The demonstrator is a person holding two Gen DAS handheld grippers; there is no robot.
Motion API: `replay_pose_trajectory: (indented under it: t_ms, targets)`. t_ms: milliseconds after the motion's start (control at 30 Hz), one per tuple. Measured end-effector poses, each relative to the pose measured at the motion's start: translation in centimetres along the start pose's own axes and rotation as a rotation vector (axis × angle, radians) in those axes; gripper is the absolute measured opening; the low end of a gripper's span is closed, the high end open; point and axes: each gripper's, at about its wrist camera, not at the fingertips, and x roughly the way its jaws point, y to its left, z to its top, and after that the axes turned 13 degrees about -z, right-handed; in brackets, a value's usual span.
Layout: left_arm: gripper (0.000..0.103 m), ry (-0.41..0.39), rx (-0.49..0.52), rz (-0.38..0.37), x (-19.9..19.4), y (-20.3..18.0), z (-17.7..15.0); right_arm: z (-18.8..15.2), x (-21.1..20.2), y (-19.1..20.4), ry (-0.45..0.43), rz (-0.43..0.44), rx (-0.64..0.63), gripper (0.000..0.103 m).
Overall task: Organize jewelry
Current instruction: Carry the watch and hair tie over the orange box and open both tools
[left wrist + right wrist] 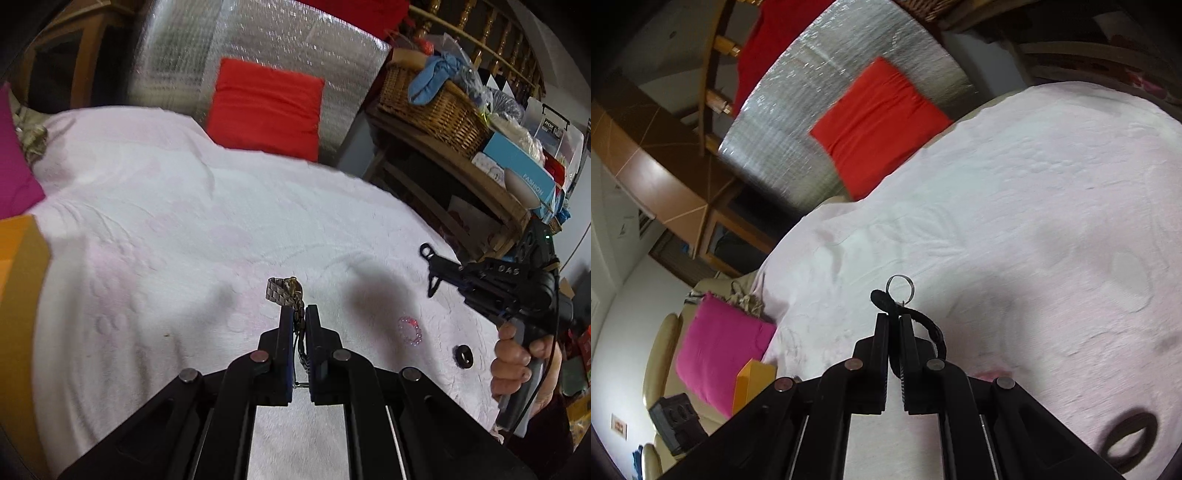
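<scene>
The left gripper [299,314] pinches a metal link watch band [286,291] of silver and gold tone, its long axis running along the fingers and its curled end poking forward past the tips, above the bed. The right gripper [894,319] pinches a black cord [925,325] with a silver ring [900,287] at its forward end. Below lies a pale pink embossed bedspread [184,206] carrying a pink beaded bracelet [410,329] and a dark ring [464,355], with a red cushion [264,107] and a wicker basket [436,107] beyond.
</scene>
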Motion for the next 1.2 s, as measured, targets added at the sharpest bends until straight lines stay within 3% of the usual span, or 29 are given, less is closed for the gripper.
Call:
replay_pose_trajectory:
  t_ms: [433,667,800,967,1067,1200]
  targets:
    - [0.006,-0.186,-0.03,0.14,-10.5,-0.8,-1.2,-5.9,0.6,9.6,0.065,0.149,-0.167,0.006]
    - [0.006,-0.315,-0.079,0.247,-18.0,3.5,-1.7,-9.5,1.9,17.6,0.137,0.24,-0.256,0.006]
    - [0.006,-0.357,-0.153,0.329,-22.0,8.2,-2.8,-11.8,3.1,23.8,0.182,0.276,-0.332,0.006]
    - [0.006,-0.345,-0.253,0.456,-24.5,14.2,-4.3,-15.1,5.2,31.8,0.23,0.318,-0.406,0.006]
    - [0.006,-0.286,-0.328,0.526,-24.7,18.3,-5.6,-17.1,7.3,35.7,0.264,0.31,-0.43,0.006]
    - [0.006,-0.195,-0.487,0.507,-23.7,23.3,-7.2,-19.6,11.5,39.3,0.319,0.233,-0.449,0.006]
